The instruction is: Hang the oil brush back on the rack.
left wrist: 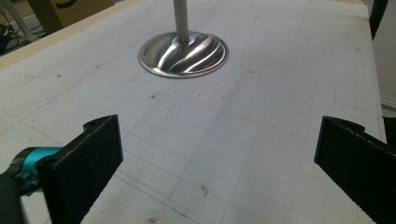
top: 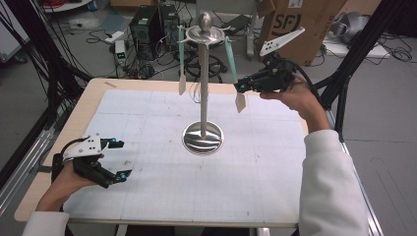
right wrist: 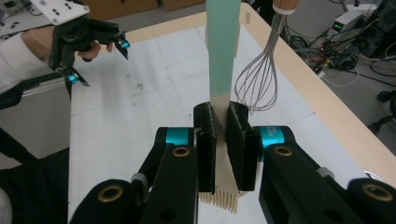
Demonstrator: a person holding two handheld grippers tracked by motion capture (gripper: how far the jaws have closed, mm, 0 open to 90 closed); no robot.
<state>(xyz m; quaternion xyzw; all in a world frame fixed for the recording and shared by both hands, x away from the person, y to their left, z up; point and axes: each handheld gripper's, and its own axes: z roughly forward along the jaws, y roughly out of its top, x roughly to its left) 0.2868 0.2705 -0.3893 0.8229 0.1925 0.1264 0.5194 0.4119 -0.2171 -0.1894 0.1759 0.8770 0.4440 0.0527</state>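
A steel stand (top: 203, 83) with a round base (top: 202, 137) rises from the middle of the white mat. From its top ring hang two mint-handled utensils with beige heads and a wire whisk (right wrist: 259, 79). My right gripper (top: 242, 87) is shut on the right-hand utensil (top: 232, 61), low on its handle just above the toothed beige head (right wrist: 223, 200). In the right gripper view the green handle (right wrist: 223, 56) runs up from between the pads. The other mint utensil (top: 182, 64) hangs free on the left. My left gripper (top: 122, 159) rests at the mat's near left, open and empty (left wrist: 217, 158), facing the base (left wrist: 183, 53).
The mat (top: 147, 196) covers a wooden table (top: 93, 98). Beyond the far edge stand cardboard boxes (top: 295, 24), electronics and cables on the floor. Black frame struts (top: 354, 54) rise at the right. The left gripper (right wrist: 98, 60) shows far off in the right gripper view.
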